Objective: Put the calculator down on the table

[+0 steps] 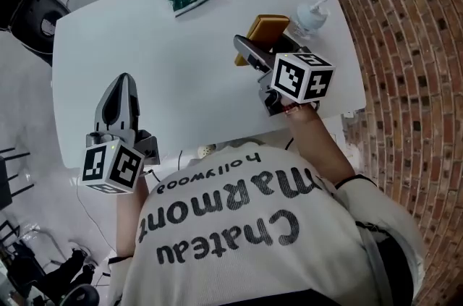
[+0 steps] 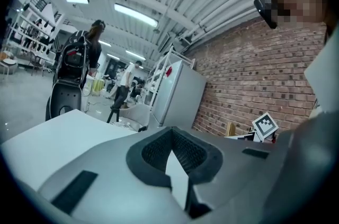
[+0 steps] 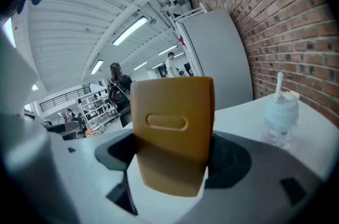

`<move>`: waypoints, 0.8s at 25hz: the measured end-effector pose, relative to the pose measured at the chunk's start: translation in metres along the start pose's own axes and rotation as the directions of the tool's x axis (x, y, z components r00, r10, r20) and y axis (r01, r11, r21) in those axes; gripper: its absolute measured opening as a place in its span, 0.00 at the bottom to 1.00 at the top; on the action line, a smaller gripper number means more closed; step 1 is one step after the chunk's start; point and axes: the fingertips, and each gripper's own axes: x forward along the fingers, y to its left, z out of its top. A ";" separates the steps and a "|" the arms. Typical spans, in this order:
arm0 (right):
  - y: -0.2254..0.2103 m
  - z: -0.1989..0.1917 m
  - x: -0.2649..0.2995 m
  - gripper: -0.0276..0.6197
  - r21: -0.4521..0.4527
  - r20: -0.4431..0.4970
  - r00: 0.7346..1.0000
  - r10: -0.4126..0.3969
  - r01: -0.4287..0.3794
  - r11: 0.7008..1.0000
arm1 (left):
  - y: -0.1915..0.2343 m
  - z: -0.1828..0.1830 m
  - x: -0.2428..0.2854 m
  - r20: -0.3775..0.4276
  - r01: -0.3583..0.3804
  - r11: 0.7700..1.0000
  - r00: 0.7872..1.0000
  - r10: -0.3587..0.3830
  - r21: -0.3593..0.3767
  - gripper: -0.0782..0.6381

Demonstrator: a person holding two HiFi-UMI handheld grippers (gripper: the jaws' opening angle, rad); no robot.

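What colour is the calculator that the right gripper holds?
The calculator is mustard yellow; the right gripper view shows it best.

A workshop-like lab hall: brick wall (image 2: 254, 74), ceiling strip lights (image 2: 136, 14), shelving racks (image 2: 24, 32).

The calculator (image 3: 172, 112) in my right gripper (image 3: 170, 157) shows a smooth, matt mustard plastic shell. The gripper is matt grey plastic with dark pads (image 3: 233, 157). The white tabletop (image 1: 166, 58) is smooth and faintly glossy, with a clear plastic bottle (image 1: 311, 15) at its right edge. The brick wall (image 1: 405, 30) is rough.
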 end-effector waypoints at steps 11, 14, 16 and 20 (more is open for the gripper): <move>-0.022 0.006 0.063 0.65 -0.030 -0.064 0.998 -0.007 0.005 1.000 | 0.023 0.015 0.013 0.013 -0.072 0.997 0.997 0.072 -0.005 0.11; -0.029 -0.002 0.073 0.65 -0.027 -0.094 0.995 -0.016 0.013 1.000 | 0.026 0.015 0.016 0.013 -0.078 0.997 0.997 0.078 -0.009 0.11; -0.034 -0.007 0.078 0.65 -0.030 -0.113 0.993 -0.024 0.021 0.999 | 0.027 0.013 0.020 0.012 -0.078 0.997 0.997 0.078 -0.011 0.11; -0.045 -0.021 0.083 0.65 -0.027 -0.152 0.988 -0.040 0.036 0.999 | 0.025 0.004 0.025 -0.007 -0.074 0.997 0.997 0.074 -0.018 0.11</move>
